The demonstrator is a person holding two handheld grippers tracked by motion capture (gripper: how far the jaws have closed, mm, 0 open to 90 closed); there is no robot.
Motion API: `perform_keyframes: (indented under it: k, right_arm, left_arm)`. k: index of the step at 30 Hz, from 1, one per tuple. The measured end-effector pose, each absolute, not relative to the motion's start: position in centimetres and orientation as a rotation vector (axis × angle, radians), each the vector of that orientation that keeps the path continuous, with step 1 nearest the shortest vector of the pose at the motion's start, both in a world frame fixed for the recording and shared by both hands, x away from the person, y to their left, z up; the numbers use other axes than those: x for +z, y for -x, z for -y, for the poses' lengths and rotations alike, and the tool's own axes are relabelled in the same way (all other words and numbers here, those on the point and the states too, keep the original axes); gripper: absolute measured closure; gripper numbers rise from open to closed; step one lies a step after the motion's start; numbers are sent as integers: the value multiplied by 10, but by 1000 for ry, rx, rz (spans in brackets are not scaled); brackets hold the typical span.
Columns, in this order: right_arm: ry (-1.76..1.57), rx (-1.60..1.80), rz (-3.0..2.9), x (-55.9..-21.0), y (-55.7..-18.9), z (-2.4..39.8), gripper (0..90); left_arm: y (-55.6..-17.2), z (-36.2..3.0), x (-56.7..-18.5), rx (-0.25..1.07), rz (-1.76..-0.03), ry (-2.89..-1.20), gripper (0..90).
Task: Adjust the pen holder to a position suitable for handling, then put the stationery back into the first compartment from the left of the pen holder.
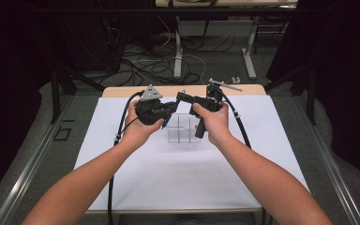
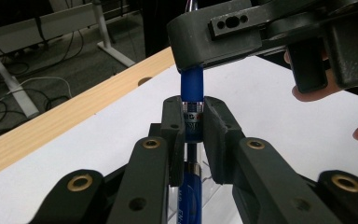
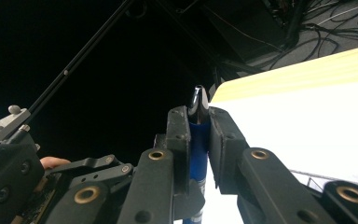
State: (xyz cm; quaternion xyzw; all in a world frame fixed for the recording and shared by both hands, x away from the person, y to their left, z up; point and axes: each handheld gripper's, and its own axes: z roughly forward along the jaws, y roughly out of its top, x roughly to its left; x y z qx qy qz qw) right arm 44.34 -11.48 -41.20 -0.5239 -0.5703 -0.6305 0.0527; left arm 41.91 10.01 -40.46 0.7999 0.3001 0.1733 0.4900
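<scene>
Above the middle of the counter (image 1: 136, 183), both claws hold one blue pen (image 2: 192, 121) between them. The left claw (image 2: 193, 119) is clamped on the barrel at its printed band, and the right claw (image 3: 199, 126) is clamped on the same pen nearer its dark, pointed end, which pokes out past the pads in the right gripper view. In the high view the pen (image 1: 167, 118) slants down from the left claw (image 1: 168, 110) just over a clear box (image 1: 183, 129), with the right claw (image 1: 182, 98) meeting it from the other side.

This looks like a handover or a pull on the cap end, though I cannot tell which. Either way, the step goes best if one claw stays firm while the other does the work. Any pull should run straight along the barrel; a sideways tug would let the smooth plastic twist out of the pads. If it is a handover, the giving claw should part only once the other grip is sure, since the pen hangs over the box and a slip would drop it there or onto the white sheet.

The clear box stands on the sheet just below the claws. Thin walls split it into compartments. Through its sides I can see nothing in it, though the hands hide part of it.
</scene>
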Motion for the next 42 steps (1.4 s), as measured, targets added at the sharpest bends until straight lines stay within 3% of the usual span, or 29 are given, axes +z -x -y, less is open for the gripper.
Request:
perform_keyframes:
  k: [4, 6, 22, 33, 38, 42]
  right_arm:
    - [1589, -1916, 1788, -412, -445, 111, 805]
    - [1592, -1935, 1839, -411, -446, 108, 805]
    - [1472, -2090, 2306, -399, -445, 98, 804]
    - [1269, -2077, 2670, -400, -439, 81, 804]
    - [1237, -2058, 2711, -405, -440, 75, 804]
    - [1229, -2037, 2721, -409, -442, 71, 804]
  left_arm:
    - [-419, -102, -406, 421, -740, -1955, 776]
    - [-419, -104, -406, 428, -749, -1956, 697]
    - [-422, -139, -406, 470, -900, -1905, 418]
    - [-425, -147, -414, 473, -997, -1901, 317]
    - [-428, -151, -416, 399, -1039, -1913, 287]
    - [-430, -155, -418, 381, -1055, -1902, 191]
